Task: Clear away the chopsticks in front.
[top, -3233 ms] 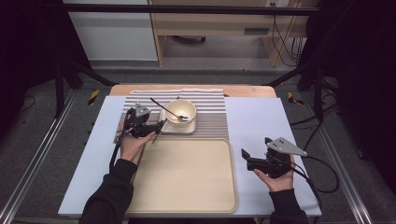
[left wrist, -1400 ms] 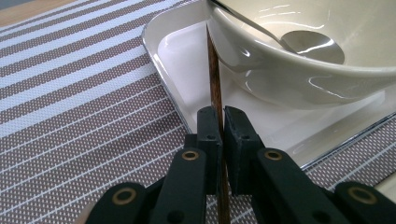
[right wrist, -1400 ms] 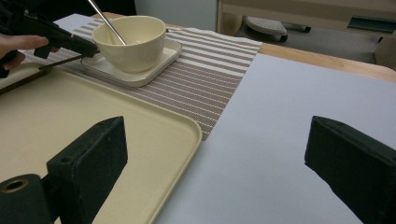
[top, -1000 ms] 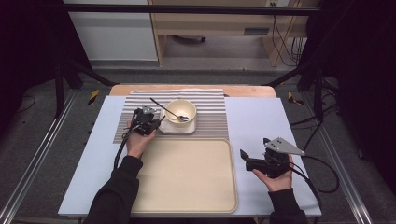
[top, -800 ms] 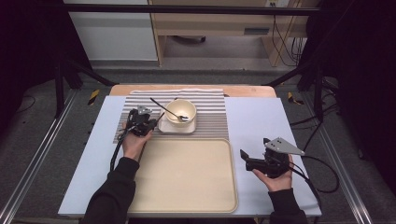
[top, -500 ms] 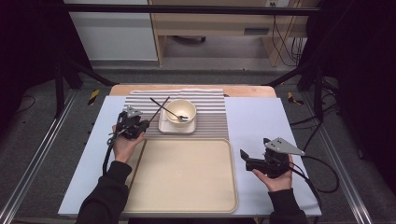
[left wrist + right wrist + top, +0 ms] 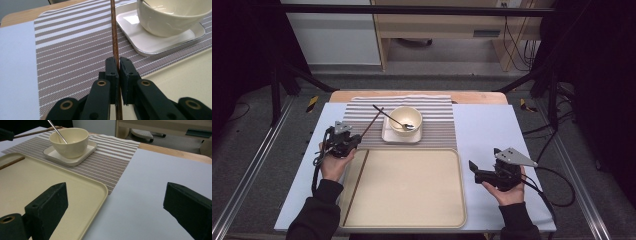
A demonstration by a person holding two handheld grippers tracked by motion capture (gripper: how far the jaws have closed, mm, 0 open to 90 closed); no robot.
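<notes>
Your left claw (image 7: 117, 67) pinches a thin, brown, plain stick (image 7: 114, 32) that pokes out ahead; your right claw (image 7: 115, 202) is wide open.

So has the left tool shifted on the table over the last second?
Yes. The left tool, shut on the chopstick, moved left, away from the bowl, toward the striped mat's left edge.

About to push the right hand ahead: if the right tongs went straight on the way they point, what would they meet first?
Probably the near right corner of the beige tray, judging by the right tongs in the high view; depth is unclear.
</notes>
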